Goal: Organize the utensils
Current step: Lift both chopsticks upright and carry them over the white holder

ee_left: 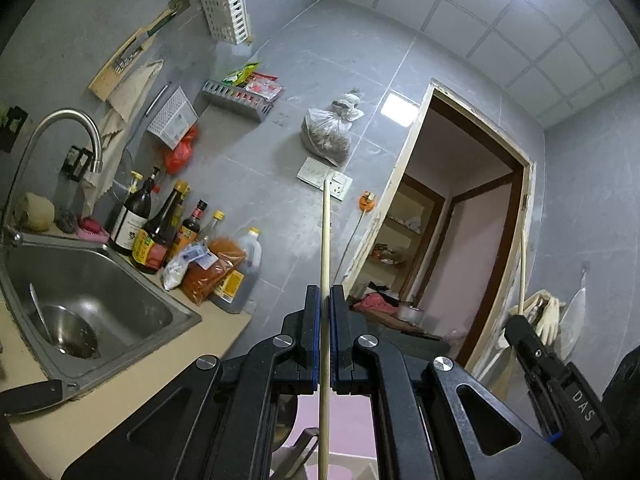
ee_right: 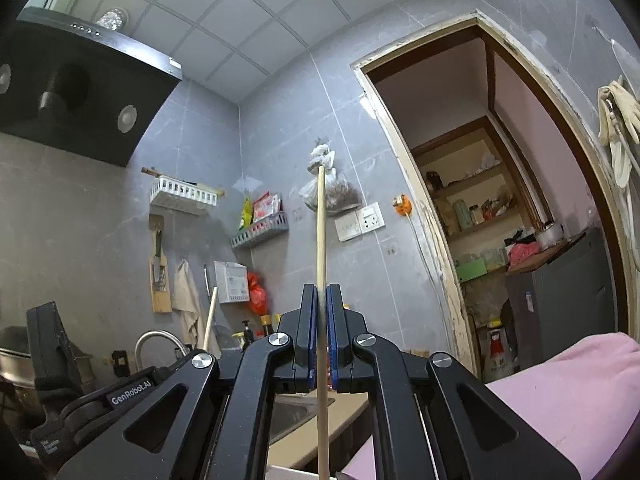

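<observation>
My left gripper (ee_left: 325,292) is shut on a pale wooden chopstick (ee_left: 325,232) that stands upright between its blue pads, its top end in front of the wall sockets. My right gripper (ee_right: 322,290) is likewise shut on a second chopstick (ee_right: 320,232), which rises toward a hanging plastic bag. In the left wrist view the right gripper (ee_left: 516,322) shows at the right edge with its chopstick (ee_left: 522,272) sticking up. The right wrist view catches the left gripper (ee_right: 44,336) at lower left, its chopstick (ee_right: 210,316) leaning up.
A steel sink (ee_left: 120,276) with a ladle-like strainer (ee_left: 68,332) lies at left under a faucet (ee_left: 76,128). Sauce bottles (ee_left: 160,232) crowd the counter. A white slotted holder (ee_left: 224,8) and a grey rack (ee_left: 236,100) hang on the wall. A pink sleeve (ee_right: 560,392) shows at lower right.
</observation>
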Demonstrator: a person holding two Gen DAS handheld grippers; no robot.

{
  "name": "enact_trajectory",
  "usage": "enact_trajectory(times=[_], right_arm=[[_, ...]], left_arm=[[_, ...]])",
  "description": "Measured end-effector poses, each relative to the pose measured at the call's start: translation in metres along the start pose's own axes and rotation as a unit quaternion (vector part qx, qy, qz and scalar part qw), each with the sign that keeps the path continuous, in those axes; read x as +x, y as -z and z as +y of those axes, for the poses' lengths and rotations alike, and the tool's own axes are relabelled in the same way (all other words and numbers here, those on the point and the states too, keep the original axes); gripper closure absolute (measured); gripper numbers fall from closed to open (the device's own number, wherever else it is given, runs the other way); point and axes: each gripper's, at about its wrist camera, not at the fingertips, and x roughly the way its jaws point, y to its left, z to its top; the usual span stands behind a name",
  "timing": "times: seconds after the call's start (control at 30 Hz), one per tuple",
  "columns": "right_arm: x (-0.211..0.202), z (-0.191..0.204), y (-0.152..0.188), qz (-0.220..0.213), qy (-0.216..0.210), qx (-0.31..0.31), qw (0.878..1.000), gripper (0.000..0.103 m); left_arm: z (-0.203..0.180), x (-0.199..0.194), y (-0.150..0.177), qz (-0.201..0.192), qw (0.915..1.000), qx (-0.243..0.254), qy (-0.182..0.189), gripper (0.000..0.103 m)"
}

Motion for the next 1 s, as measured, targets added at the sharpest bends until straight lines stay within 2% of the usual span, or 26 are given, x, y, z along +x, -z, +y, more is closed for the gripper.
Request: enact_trajectory(times=[0.17, 0.33, 0.73, 1.0], right_arm=[[0.005, 0.003, 0.007, 0.007, -0.002, -0.004, 1.0, 0.1], [0.008, 0.007, 0.015, 0.012, -0.002, -0.01, 1.0, 0.1], [0.01, 0.011, 0.025, 0.023, -0.014, -0.003, 1.0, 0.1], [0.012, 0.014, 0.03, 0.031, 0.002, -0.021, 0.999, 0.1]], left_arm=[[-0.002, -0.001, 0.012, 0.003, 0.9998, 0.011, -0.015, 0.101], [0.004, 0.0, 0.017, 0.01, 0.9998, 0.001, -0.017, 0.101], [0.001, -0.004, 0.021, 0.007, 0.9999, 0.004, -0.012, 0.101], [0.0, -0.004, 0.022, 0.007, 0.9999, 0.007, -0.007, 0.101]])
